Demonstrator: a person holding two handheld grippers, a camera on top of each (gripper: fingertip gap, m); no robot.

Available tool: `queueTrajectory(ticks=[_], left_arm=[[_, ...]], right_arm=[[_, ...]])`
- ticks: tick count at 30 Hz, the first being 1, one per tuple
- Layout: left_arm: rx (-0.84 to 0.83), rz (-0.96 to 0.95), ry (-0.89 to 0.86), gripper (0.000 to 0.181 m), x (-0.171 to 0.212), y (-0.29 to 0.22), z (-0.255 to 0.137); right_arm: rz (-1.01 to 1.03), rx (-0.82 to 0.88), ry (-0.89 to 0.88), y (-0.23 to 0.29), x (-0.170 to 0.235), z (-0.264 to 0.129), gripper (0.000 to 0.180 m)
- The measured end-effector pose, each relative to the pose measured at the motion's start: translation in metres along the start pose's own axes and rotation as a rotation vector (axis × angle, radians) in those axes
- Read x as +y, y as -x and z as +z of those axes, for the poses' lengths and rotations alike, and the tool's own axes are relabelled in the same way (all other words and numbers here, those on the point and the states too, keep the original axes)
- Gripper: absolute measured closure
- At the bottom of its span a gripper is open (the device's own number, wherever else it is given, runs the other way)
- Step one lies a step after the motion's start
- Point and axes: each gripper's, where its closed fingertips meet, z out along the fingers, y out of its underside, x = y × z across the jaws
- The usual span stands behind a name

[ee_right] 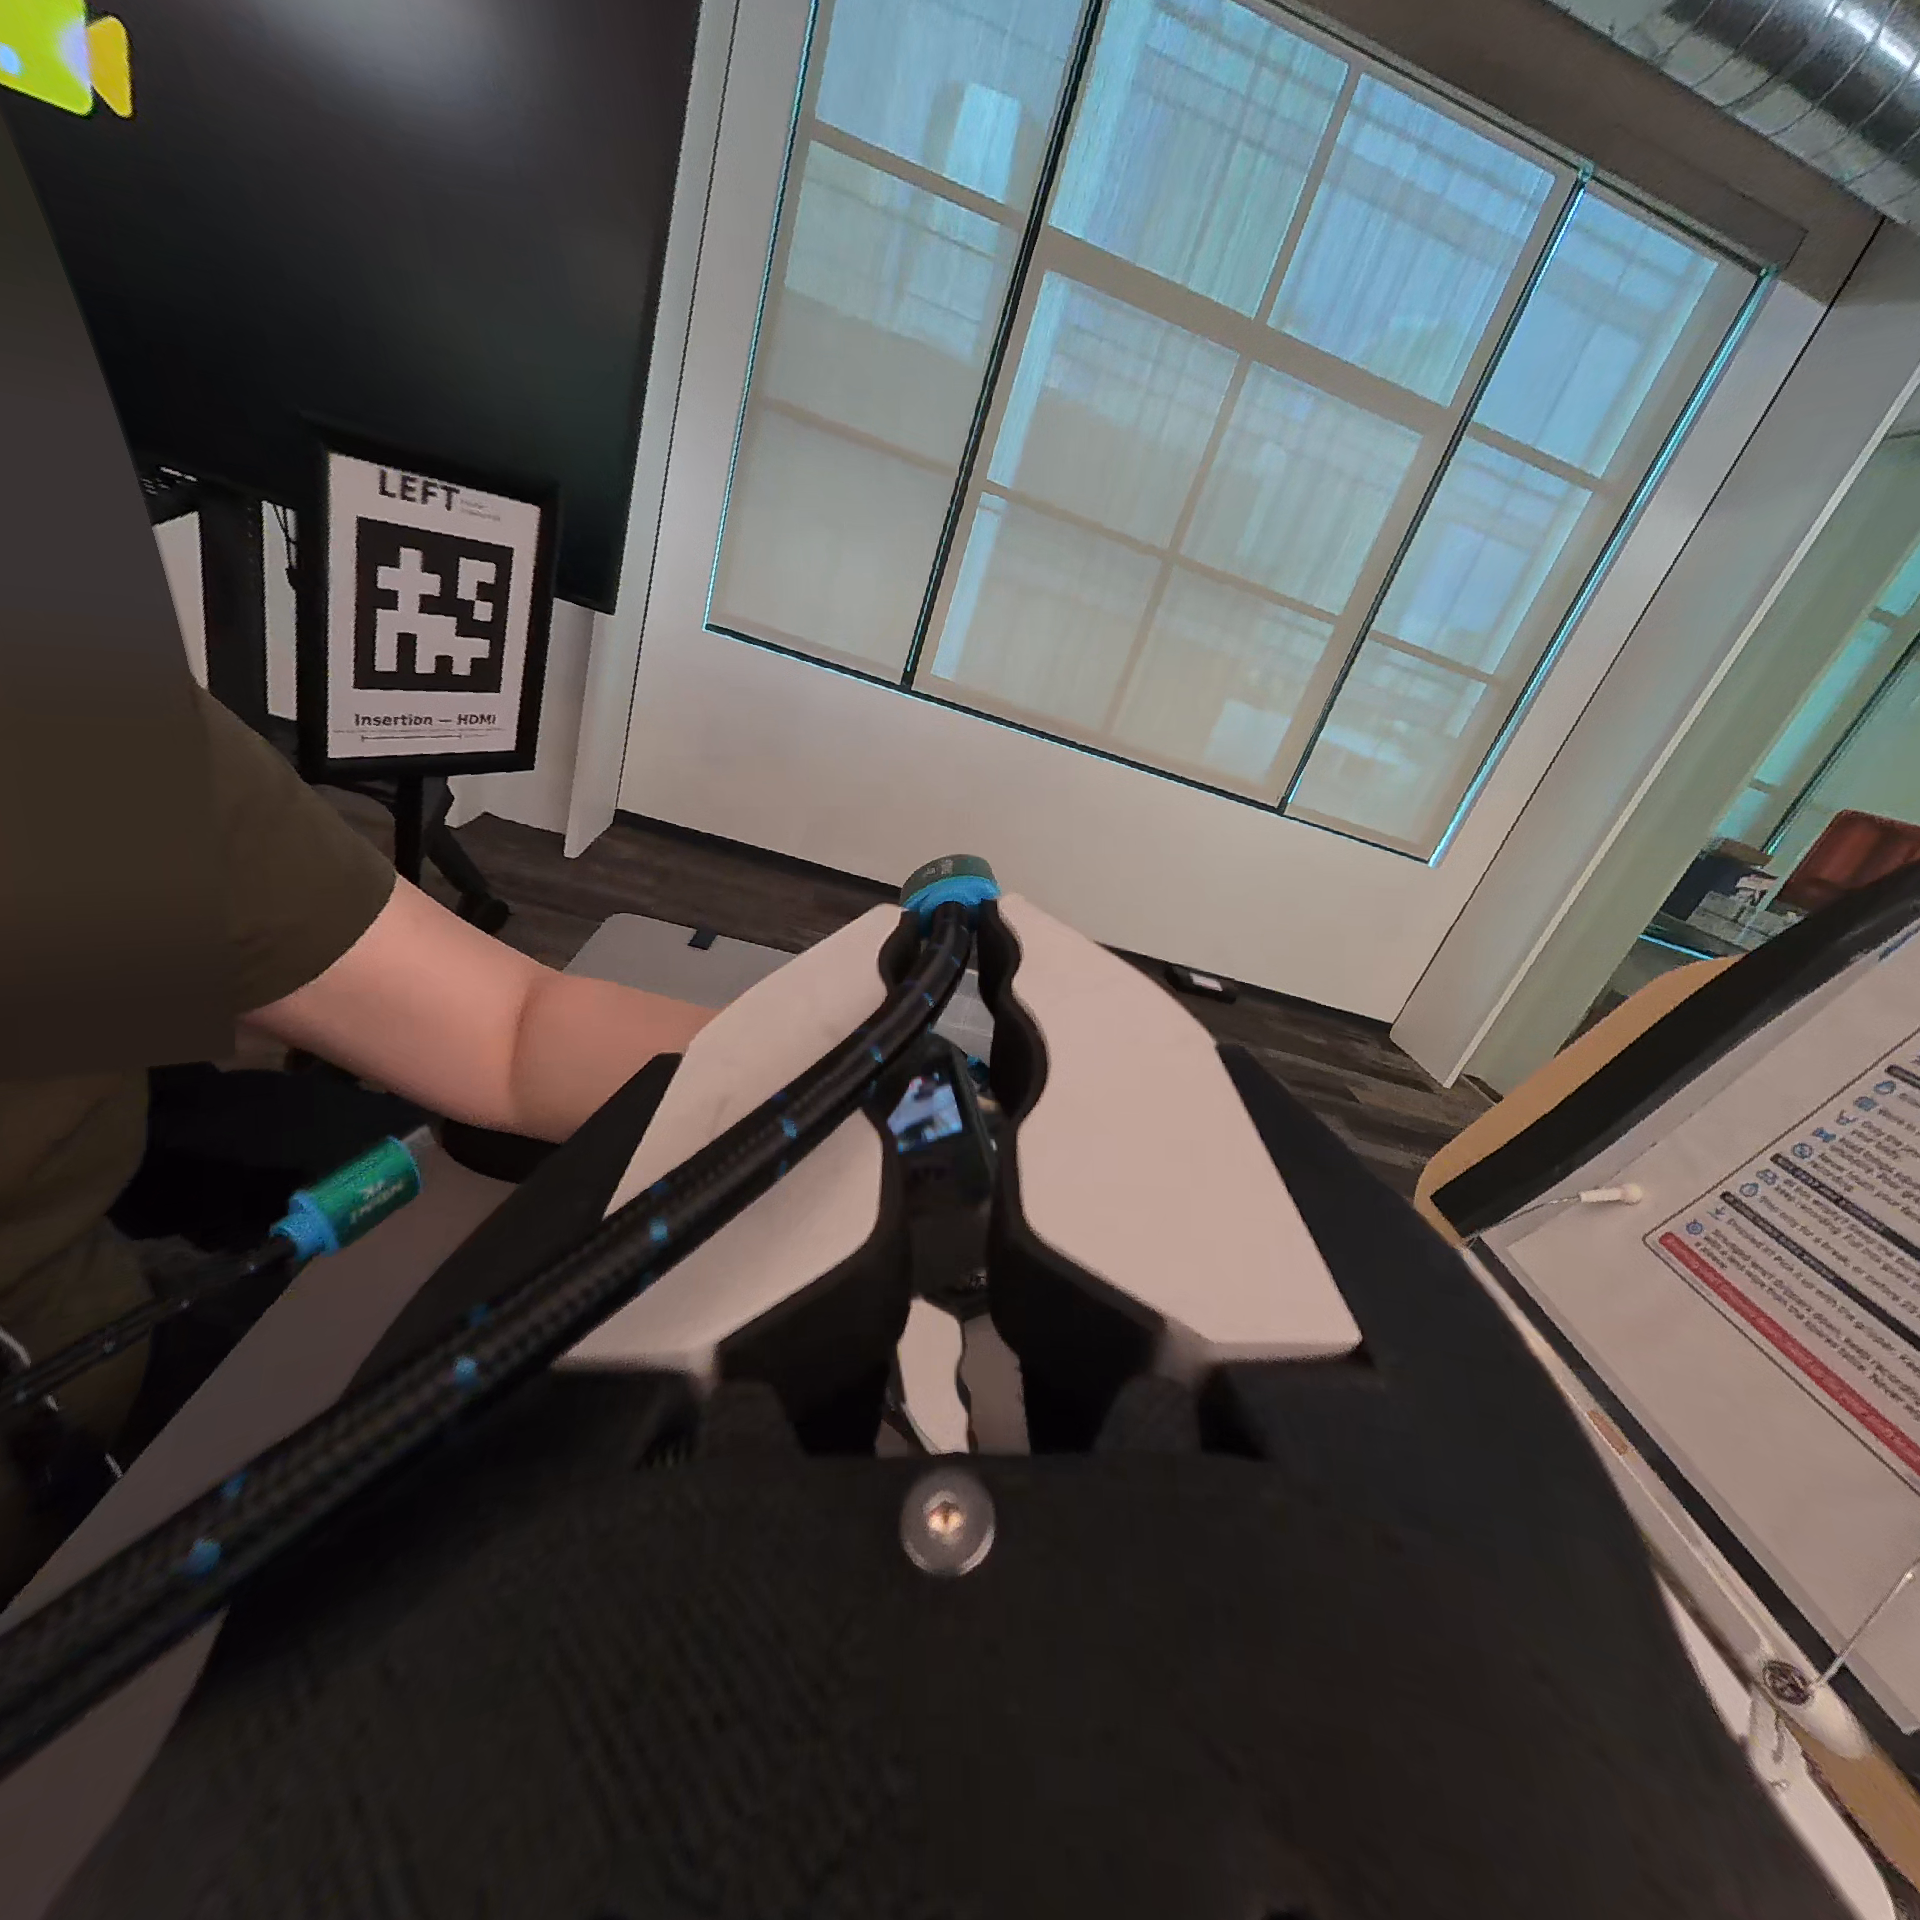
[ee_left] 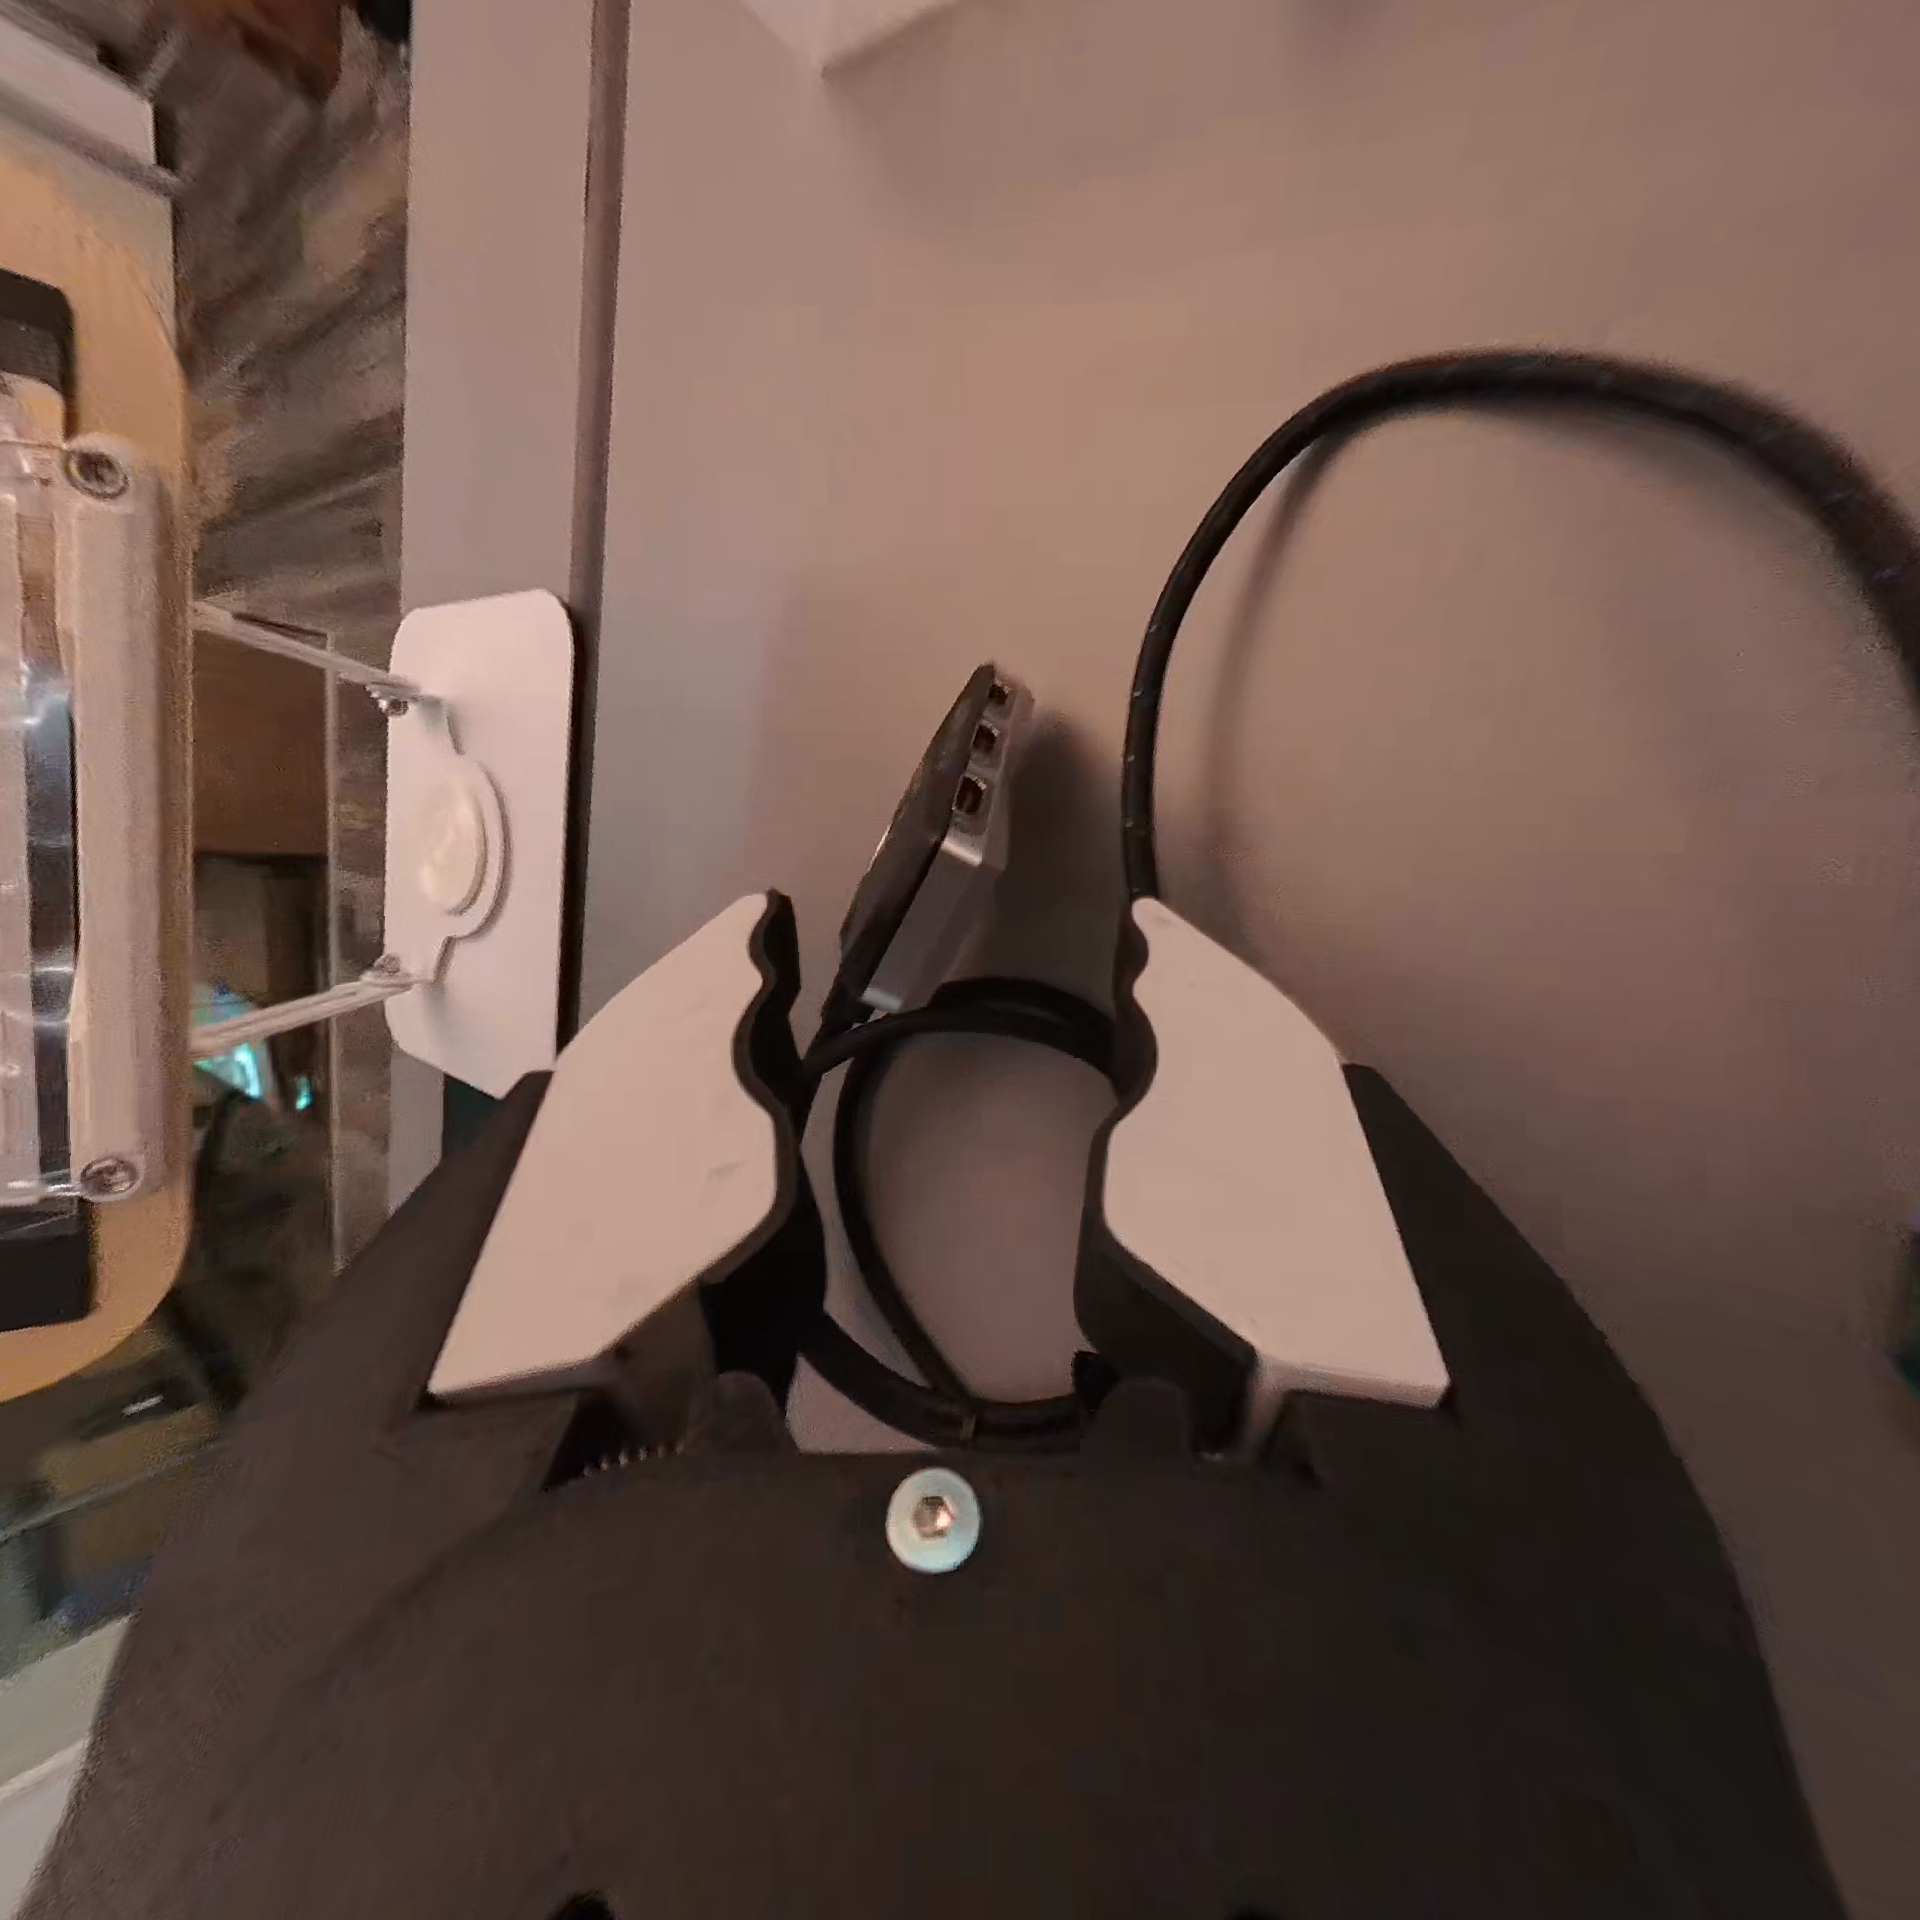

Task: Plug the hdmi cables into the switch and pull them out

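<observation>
Left tongs [ee_left: 951, 956] spread wide, gripping nothing, poised over the grey HDMI switch [ee_left: 940, 831], which lies tilted on the pale counter [ee_left: 1351, 312] with its row of three ports facing up and away and every one of them empty. Just beyond the fingertips, the switch's own thin black lead [ee_left: 956, 1039] curled in a loop between the open fingers, with a thicker black cable [ee_left: 1455, 384] arching over the counter to the right. Right tongs [ee_right: 951, 925] pressed together on the braided black-and-blue HDMI cable [ee_right: 675, 1195] right behind its teal connector [ee_right: 945, 878], held up in the air and pointing toward the window [ee_right: 1195, 416], well away from any port. A second teal-collared plug [ee_right: 353, 1195] at the left of the right wrist view, near the person's gloved hand [ee_right: 239, 1143]. Likely trouble from here: switch unsecured and light (probably), so a push from the plug could slide or flip it unless pinned first; closing the left tongs carelessly could catch the looped lead instead of the body; a grip behind the plug rather than on it leaves room to pivot and miss the narrow port; stiff braid could drag the plug off line.
</observation>
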Motion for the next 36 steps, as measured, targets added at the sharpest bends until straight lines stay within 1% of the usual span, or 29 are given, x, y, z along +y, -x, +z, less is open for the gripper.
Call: queueTrajectory(ticks=[2,6,9,15,19,22,24,26,28,31,34,36], left_arm=[[-0.020,0.004,0.035,0.124,0.006,0.003,0.011],[-0.050,0.027,0.040,0.129,0.004,0.003,0.032],[-0.038,0.016,0.028,0.135,0.006,0.002,0.043],[-0.063,-0.005,-0.044,0.146,0.007,0.007,0.057],[-0.147,0.018,-0.058,0.151,0.008,0.018,0.058],[-0.236,-0.069,-0.154,0.155,-0.010,0.040,0.033],[-0.305,-0.144,-0.242,0.157,-0.025,0.059,0.004],[-0.396,-0.169,-0.333,0.158,-0.038,0.074,-0.029],[-0.504,-0.165,-0.407,0.159,-0.049,0.087,-0.062],[-0.656,-0.129,-0.494,0.159,-0.064,0.097,-0.107],[-0.817,-0.053,-0.515,0.159,-0.072,0.101,-0.142],[-0.913,0.005,-0.478,0.159,-0.073,0.103,-0.159]], right_arm=[[-0.009,-0.004,-0.002,0.002,-0.004,-0.001,0.168],[-0.016,-0.013,-0.011,0.005,-0.008,-0.002,0.168],[-0.016,-0.015,-0.023,0.005,-0.012,-0.005,0.168],[-0.003,-0.008,-0.036,0.002,-0.014,-0.009,0.168],[0.017,0.013,-0.028,-0.004,-0.012,-0.010,0.168],[0.025,0.042,-0.028,-0.008,-0.014,-0.015,0.168],[0.023,0.079,-0.029,-0.013,-0.017,-0.020,0.168],[0.004,0.152,-0.015,-0.021,-0.018,-0.024,0.169],[-0.023,0.245,0.021,-0.030,-0.015,-0.024,0.169],[-0.075,0.353,0.074,-0.039,-0.007,-0.013,0.169],[-0.080,0.383,0.079,-0.036,0.000,0.009,0.169],[-0.078,0.385,0.090,-0.033,0.007,0.023,0.169]])
